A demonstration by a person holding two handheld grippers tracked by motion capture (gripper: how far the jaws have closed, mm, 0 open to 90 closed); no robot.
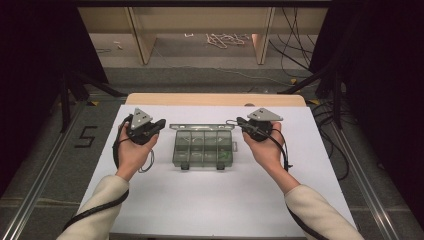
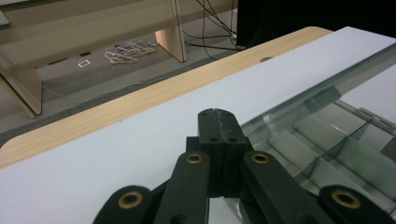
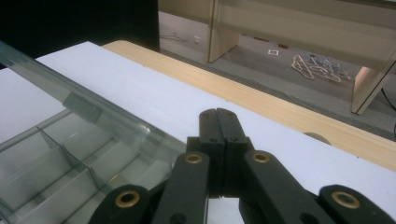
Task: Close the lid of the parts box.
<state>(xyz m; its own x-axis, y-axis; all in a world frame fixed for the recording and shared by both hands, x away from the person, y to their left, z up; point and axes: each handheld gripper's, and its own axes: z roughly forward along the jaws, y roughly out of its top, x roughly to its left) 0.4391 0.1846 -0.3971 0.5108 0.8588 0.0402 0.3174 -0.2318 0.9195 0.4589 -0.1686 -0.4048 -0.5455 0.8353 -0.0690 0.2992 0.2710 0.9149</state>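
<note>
Two hand-held black two-jaw grippers flank a clear plastic compartment box (image 1: 202, 146) with a hinged lid, sitting mid-desk on the white desk top (image 1: 215, 200), nearer the far edge than the near one. Left gripper (image 1: 161, 122) is just off the box's left side, jaws clenched flat together with nothing between them; its own view shows the tips (image 2: 218, 122) over bare white surface, box dividers to the right. Right gripper (image 1: 239, 121) sits at the box's far right corner, jaws likewise pressed shut on nothing, tips (image 3: 219, 122) beside the lid's edge. Neither touches the box. The light wooden strip (image 1: 215, 99) runs along the desk's far edge.
</note>
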